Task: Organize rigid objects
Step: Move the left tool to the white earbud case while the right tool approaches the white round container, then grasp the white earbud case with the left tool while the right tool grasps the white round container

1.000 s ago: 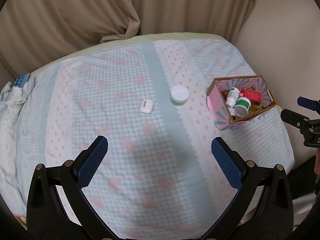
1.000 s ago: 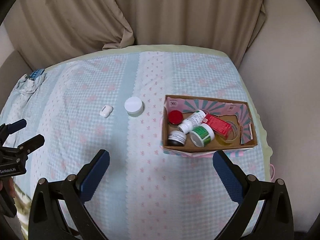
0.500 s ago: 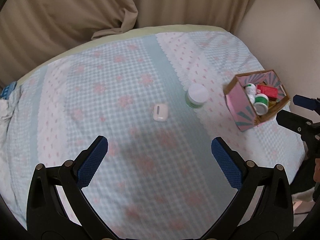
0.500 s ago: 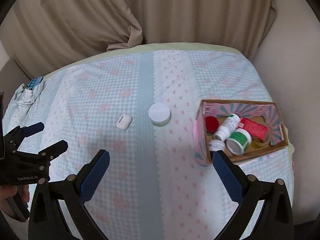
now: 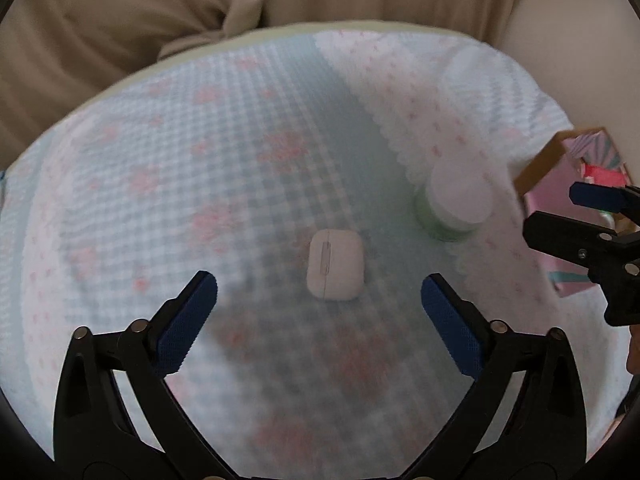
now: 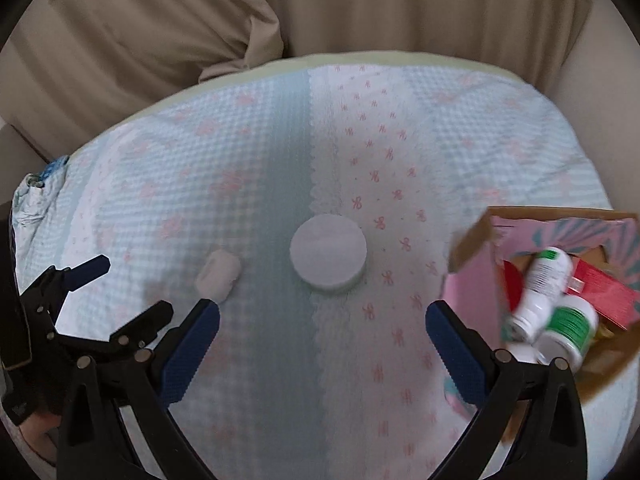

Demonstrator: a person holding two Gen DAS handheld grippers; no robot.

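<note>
We aim the left gripper (image 5: 319,300), fingers closing, nothing gripped, at the earbud case (image 5: 335,264); right gripper (image 6: 322,326), fingers wide, empty, faces the jar (image 6: 328,256).

No writing can be read anywhere. The bottles (image 6: 546,276) in the box (image 6: 472,240) to the right of the right gripper (image 6: 322,320) carry green and white labels, but the print on them is blurred. The red carton (image 6: 604,292) beside them shows no legible lettering, and the white case (image 5: 335,265) ahead of the left gripper (image 5: 319,294) is unmarked.
</note>
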